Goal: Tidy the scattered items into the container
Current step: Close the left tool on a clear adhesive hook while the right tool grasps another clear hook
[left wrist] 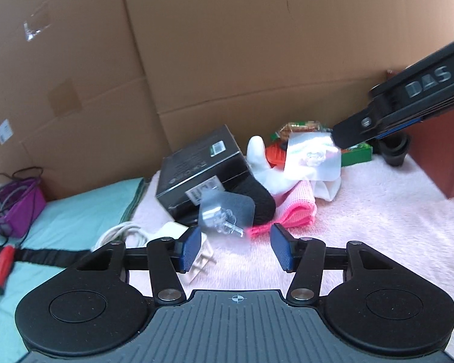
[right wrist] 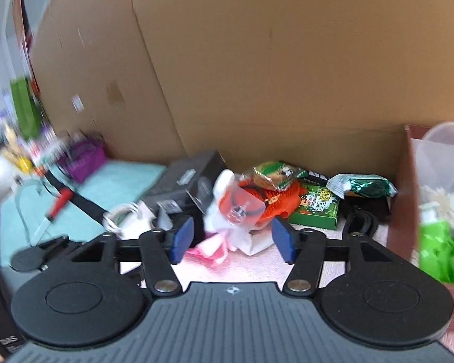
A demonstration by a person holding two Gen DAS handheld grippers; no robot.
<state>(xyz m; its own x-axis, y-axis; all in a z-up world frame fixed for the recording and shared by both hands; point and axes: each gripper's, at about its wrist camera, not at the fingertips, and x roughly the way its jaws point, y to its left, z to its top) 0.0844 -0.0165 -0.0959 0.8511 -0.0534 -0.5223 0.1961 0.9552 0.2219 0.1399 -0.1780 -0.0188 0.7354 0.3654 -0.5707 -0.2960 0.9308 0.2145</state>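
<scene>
A: While both claws hang above the pile, log them. Left gripper [left wrist: 236, 248]: jaws spread wide, nothing between the pads. Right gripper [right wrist: 231, 240]: jaws also parted, empty.

B: Outward from the left claw?

A: Clear adhesive hook [left wrist: 227, 208] just beyond the pads at 12 o'clock, lying against the black box [left wrist: 201, 166]. White plug [left wrist: 196, 260] at 9 o'clock, under the left pad. Pink cloth [left wrist: 290, 208] at 1 o'clock.

B: Right claw?

A: A second clear hook [right wrist: 242, 205] sits at 12 o'clock on the white sock [right wrist: 224, 199] and an orange item [right wrist: 275, 202]. Green box [right wrist: 314, 208] at 1 o'clock. Container [right wrist: 402, 193], the red-brown box at 3 o'clock, already holds a green bottle [right wrist: 432, 242] and a clear tub [right wrist: 448, 148].

B: Risks?

A: Judgement only: the hooks are thin, slick and flat, so pads may skid off or pinch the sock as well. Right view is motion-blurred; a hurried approach could miss. Both claws crowd one heap and could collide.
</scene>
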